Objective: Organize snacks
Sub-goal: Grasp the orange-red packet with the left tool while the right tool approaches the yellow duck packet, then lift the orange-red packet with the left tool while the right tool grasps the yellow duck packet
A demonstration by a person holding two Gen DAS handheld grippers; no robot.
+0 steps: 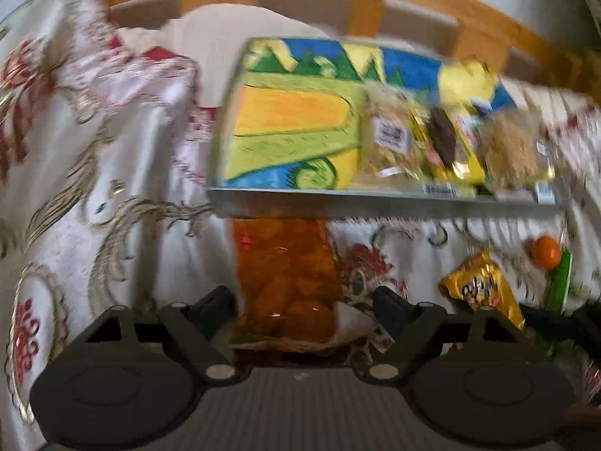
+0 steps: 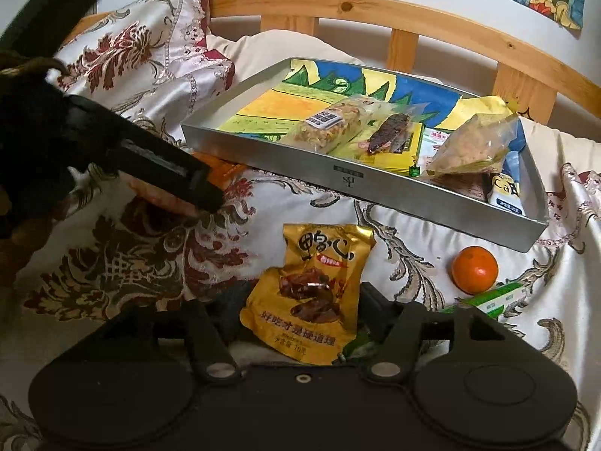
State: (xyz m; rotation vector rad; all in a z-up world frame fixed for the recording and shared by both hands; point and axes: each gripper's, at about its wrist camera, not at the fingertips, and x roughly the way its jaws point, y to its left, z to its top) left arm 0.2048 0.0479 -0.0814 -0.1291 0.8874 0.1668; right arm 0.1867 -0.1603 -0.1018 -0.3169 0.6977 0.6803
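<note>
A gold foil packet (image 2: pixel 311 293) lies on the patterned bedspread, and my right gripper (image 2: pixel 300 300) is shut on it, a pad at each side edge. In the blurred left wrist view, my left gripper (image 1: pixel 302 300) stands open around an orange snack packet (image 1: pixel 289 282); its right finger stays apart from the packet. From the right wrist view, a finger of that left gripper (image 2: pixel 169 173) hangs over the same orange packet (image 2: pixel 221 171). Behind both stands a steel tray (image 2: pixel 338 176) holding a nut bar (image 2: pixel 326 124), a dark snack on a yellow wrapper (image 2: pixel 387 137) and a clear bag of crumbly bits (image 2: pixel 469 150).
An orange fruit (image 2: pixel 475 270) and a green-and-white box (image 2: pixel 499 297) lie right of the gold packet. A floral pillow (image 2: pixel 150 56) sits at the back left, in front of the wooden headboard (image 2: pixel 402 11). A small carton (image 2: pixel 505 191) stands in the tray's right corner.
</note>
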